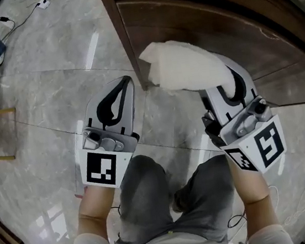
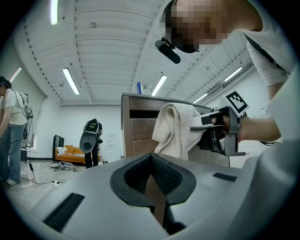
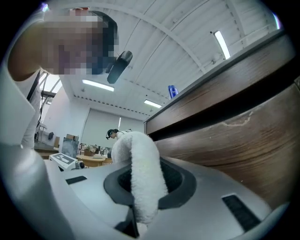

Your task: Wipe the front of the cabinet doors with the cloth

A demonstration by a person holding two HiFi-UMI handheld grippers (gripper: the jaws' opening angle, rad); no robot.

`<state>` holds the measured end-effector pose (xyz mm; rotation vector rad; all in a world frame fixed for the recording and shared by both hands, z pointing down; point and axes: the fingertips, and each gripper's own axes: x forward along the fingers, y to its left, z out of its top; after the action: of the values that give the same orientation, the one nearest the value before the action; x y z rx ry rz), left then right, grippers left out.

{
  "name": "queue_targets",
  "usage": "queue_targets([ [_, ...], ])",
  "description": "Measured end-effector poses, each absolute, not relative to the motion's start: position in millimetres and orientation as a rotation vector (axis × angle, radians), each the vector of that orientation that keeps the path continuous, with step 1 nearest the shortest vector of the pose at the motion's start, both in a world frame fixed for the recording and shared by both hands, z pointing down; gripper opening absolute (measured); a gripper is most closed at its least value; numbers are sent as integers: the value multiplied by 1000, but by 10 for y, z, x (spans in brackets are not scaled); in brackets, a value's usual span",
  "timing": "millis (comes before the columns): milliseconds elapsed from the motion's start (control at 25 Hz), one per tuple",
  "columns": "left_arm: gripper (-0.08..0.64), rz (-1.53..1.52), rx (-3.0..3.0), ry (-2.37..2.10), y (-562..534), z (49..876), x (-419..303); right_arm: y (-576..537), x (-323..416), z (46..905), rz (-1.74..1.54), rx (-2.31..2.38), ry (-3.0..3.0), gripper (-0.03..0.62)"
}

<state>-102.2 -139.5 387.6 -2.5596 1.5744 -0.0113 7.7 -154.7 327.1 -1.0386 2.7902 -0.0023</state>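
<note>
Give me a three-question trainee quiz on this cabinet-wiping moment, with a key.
1. True or false: the left gripper holds the cloth.
2. The right gripper is: A) open and empty; B) shut on the cloth; C) shut on a door handle.
3. Fill in: the dark wooden thing just ahead of the cloth is the ____.

Key: 1 false, its jaws are shut on nothing; 2 B; 3 cabinet.

Both grippers held out front, forearms low.
L gripper (image 1: pixel 115 100) at 11 o'clock, jaws together, empty; R gripper (image 1: pixel 230 87) at 1, clamped on cloth (image 1: pixel 181 64).
</note>
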Motion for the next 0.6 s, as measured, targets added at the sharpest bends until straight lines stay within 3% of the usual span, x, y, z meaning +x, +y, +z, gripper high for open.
queue_targets([
  [440, 9, 83, -2447, 1571, -1260, 4134, -1295, -1681, -299, 3357, 98, -956, 2758, 69],
  [600, 9, 116, -2429, 1600, -1207, 4078, -1410, -1775, -607, 3252, -2, -856, 2799, 69],
])
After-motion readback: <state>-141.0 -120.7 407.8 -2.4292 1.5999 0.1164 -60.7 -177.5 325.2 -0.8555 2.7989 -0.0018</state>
